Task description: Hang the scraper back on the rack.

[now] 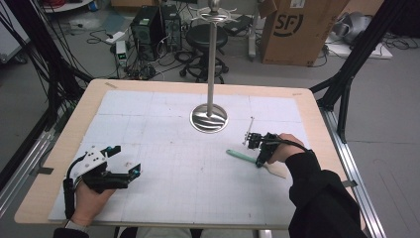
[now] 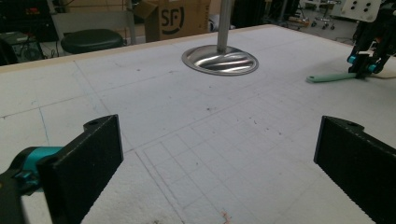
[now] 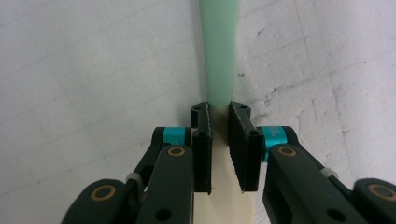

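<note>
We have the right hand-held gripper (image 3: 218,122) closed on the spatula (image 1: 247,157), lying right of centre on the worktop (image 1: 59,148). Left hand-held gripper (image 1: 122,161) waits open, near left. Next, we probably lift it toward the stand (image 1: 210,118).

You can read "SF" in a dark oval logo on the cardboard box (image 1: 297,29) (image 2: 175,18) beyond the tabletop; nothing else is legible.
</note>
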Available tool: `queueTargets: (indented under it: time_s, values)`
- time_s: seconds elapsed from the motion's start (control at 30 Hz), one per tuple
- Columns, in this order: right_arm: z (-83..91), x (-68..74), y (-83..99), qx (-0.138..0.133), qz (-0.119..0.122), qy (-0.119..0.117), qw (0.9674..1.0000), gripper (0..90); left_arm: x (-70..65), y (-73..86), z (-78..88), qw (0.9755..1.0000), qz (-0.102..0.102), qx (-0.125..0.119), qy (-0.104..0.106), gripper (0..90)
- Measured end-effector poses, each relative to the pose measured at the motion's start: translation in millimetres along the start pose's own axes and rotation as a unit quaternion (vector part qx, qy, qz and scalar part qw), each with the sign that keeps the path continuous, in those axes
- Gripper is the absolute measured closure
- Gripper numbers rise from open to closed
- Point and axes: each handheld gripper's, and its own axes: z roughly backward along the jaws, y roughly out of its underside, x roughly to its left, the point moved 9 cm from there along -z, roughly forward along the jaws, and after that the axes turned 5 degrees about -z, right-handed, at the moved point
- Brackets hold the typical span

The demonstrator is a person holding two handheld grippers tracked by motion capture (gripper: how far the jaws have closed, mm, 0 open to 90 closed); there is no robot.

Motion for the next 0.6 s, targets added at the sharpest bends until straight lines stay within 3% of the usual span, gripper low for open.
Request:
queueTargets:
  time_s: [0.23, 0.4, 0.43, 0.6]
  values:
    - [0.7, 0.5, 1.2, -0.01, 0.003, -0.007, 0.9999, 80.6, 0.2, 0.6, -1.0, 1.0, -0.001, 0.003, -0.001, 1.8]
    - [14.1, -1.6, 2.3, -0.051, -0.016, -0.001, 0.9986, 80.5, 0.9, -0.6, -2.0, 1.0, -0.004, 0.0, -0.007, 1.9]
    - [20.9, -1.9, 2.4, -0.074, -0.026, 0.001, 0.9969, 80.6, 0.9, -1.0, -2.0, 1.0, -0.003, -0.001, -0.008, 1.8]
    - [33.1, -2.9, 5.2, -0.107, -0.035, 0.014, 0.9935, 80.5, 1.1, -1.7, -2.4, 1.0, -0.002, -0.001, -0.008, 1.9]
